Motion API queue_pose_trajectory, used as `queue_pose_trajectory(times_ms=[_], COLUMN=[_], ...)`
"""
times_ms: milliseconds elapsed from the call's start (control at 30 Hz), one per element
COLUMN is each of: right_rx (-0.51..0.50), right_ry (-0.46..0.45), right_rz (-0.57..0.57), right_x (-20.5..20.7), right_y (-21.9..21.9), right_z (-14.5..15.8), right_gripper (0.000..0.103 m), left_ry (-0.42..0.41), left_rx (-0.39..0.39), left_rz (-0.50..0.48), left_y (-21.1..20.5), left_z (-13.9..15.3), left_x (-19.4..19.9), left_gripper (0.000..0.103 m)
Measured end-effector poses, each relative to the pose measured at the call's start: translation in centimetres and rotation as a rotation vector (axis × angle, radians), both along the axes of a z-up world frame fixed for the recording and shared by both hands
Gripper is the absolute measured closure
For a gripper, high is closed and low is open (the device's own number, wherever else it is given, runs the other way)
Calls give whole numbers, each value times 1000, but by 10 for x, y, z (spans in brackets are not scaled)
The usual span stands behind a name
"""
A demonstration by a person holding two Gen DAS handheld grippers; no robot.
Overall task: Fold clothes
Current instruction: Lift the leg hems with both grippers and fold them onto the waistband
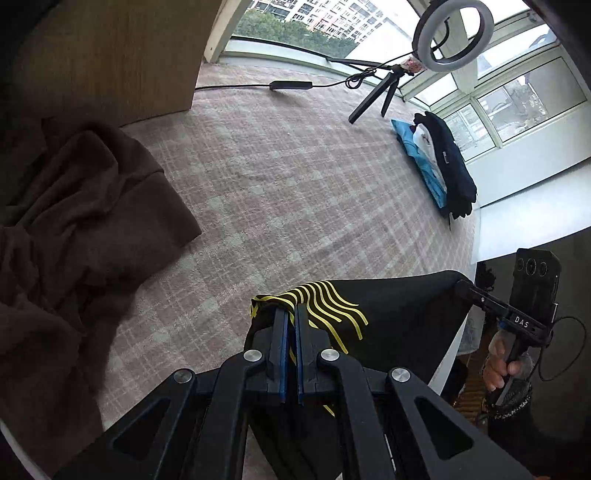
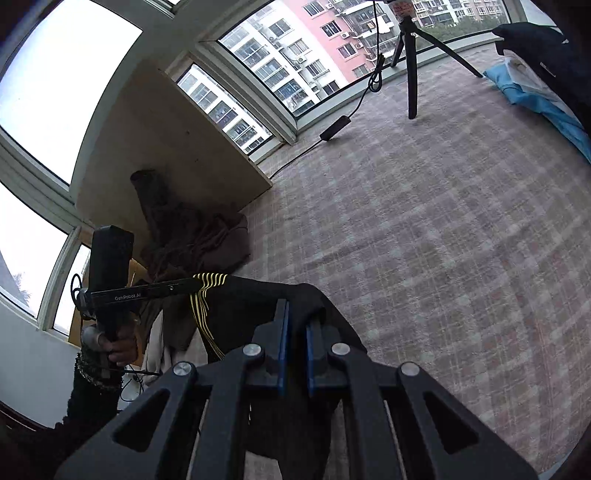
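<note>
The left tool (image 1: 291, 314) is pinched nearly closed on one top corner of a black garment (image 1: 402, 317), the blue-lined fingers (image 1: 283, 347) gripping cloth just where a set of wavy yellow stripes (image 1: 332, 302) runs across it. The right tool (image 2: 297, 317) is clamped on the other top corner of the same garment, its blue pads (image 2: 284, 332) narrow with black cloth bunched between them. Between the two tools the garment's upper edge is stretched taut and level, and the rest hangs down, raised off the bed (image 1: 280, 177) at its near edge.

In the left wrist view the right tool shows from the side, a hand (image 1: 498, 365) around its handle and a phone (image 1: 535, 284) mounted on top. In the right wrist view the left tool shows likewise, held by the other hand (image 2: 118, 343).

The bed is covered by a pinkish checked cover. A crumpled brown blanket (image 1: 81, 229) lies heaped at its left edge, against a wooden panel (image 1: 110, 55). At the far right edge sits a stack of folded clothes (image 1: 439, 162), dark on top with white and blue beneath. Along the far edge, by the windows (image 2: 288, 74), a ring light (image 1: 452, 33) stands on a small tripod (image 1: 384, 92), and its cable with an inline controller (image 1: 291, 85) trails across the cover.
</note>
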State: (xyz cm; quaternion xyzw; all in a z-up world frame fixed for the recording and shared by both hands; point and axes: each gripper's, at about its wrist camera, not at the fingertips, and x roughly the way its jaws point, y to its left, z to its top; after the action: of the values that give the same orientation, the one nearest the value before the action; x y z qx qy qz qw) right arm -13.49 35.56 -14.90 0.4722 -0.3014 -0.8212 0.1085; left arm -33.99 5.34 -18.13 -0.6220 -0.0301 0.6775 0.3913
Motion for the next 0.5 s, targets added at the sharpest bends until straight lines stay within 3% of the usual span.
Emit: queue_pose_trajectory(times_ms=[67,300,400,500], right_rx=[-11,-60,-77,-83], right_ry=[-36,-118,-119,-71], right_rz=[-17,-65,-60,-62], right_x=[-15,-47,-47,-39], right_y=[5,27,29,31], right_z=[-18,-57,-56,-39], right_gripper=[95,95,95,95], left_ry=[-40,-99,-102,-61], left_rx=[-14,-13,5,63], left_rz=[3,-40,-25,-15], left_y=[11,25,22,16], left_z=[-22,-40,-35,-7], left_x=[-23,-38,-33,-21], left_gripper=[101,100,101,100])
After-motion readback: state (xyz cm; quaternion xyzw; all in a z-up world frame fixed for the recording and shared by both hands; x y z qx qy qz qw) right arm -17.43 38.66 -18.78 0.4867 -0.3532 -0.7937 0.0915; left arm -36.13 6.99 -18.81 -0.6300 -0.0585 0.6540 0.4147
